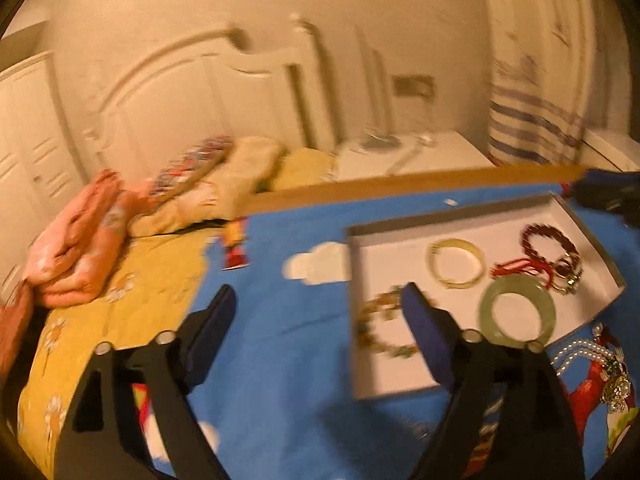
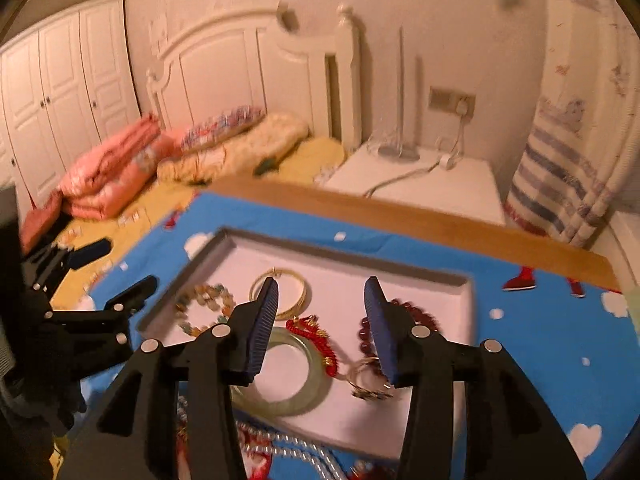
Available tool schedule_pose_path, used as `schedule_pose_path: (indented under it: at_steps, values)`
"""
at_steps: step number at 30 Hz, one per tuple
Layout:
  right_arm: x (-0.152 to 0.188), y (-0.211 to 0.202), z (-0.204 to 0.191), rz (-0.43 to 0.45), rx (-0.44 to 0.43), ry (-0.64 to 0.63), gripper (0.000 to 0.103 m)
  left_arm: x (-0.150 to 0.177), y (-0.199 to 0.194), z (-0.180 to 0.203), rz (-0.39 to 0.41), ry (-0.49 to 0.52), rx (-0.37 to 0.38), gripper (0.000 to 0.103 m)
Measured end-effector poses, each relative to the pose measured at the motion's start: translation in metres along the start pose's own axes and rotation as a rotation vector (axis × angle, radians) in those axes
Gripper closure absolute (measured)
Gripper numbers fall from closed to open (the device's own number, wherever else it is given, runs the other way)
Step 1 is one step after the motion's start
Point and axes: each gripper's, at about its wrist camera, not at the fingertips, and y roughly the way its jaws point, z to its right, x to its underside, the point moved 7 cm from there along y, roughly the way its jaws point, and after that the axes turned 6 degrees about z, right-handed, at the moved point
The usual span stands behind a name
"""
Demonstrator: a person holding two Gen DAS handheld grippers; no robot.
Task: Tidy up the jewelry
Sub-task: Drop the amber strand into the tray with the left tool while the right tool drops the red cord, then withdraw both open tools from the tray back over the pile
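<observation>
Work surface is a blue cartoon-print cloth (image 2: 532, 328) over a wood-edged table (image 2: 440, 216), bedroom behind: white headboard (image 2: 248, 64), wardrobe (image 2: 60, 80), pink folded quilt (image 2: 108, 176), striped curtain (image 2: 560, 176), white nightstand (image 2: 432, 184) with a lamp base. White shallow tray (image 2: 400, 276) sits on the cloth holding a green jade bangle (image 2: 296, 396), yellow bangle (image 1: 456, 262), dark red bead bracelet (image 1: 550, 240), red tasselled cord (image 2: 316, 336), mixed-stone bracelet (image 1: 380, 328). Pearl necklace (image 1: 580, 352) lies on the cloth just outside the tray's near edge. Left gripper (image 1: 316, 332) spread wide, empty, over the tray's left edge. Right gripper (image 2: 320, 320) released too, hovering above the tray. Left view heavily motion-blurred; pearl strand cut off by the frame and the fingers; small metal piece by the red beads unreadable
</observation>
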Motion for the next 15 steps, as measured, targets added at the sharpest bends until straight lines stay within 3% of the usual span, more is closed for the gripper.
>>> schedule_pose_path:
  at_steps: [1, 5, 11, 15]
  values:
    - [-0.001, -0.016, 0.003, 0.028, 0.003, -0.006, 0.055, 0.002, -0.009, -0.007, 0.017, -0.011, -0.014, 0.007]
    - [0.014, -0.065, 0.016, 0.088, 0.028, -0.026, 0.048, 0.025, -0.046, -0.033, 0.029, -0.058, -0.044, 0.003]
    - [0.075, -0.102, 0.045, 0.043, 0.067, 0.061, 0.047, 0.086, -0.071, -0.034, -0.093, -0.092, 0.030, 0.003]
    - [0.116, -0.108, 0.054, -0.016, 0.079, 0.111, 0.046, 0.114, -0.080, -0.023, -0.131, -0.077, 0.077, 0.003]
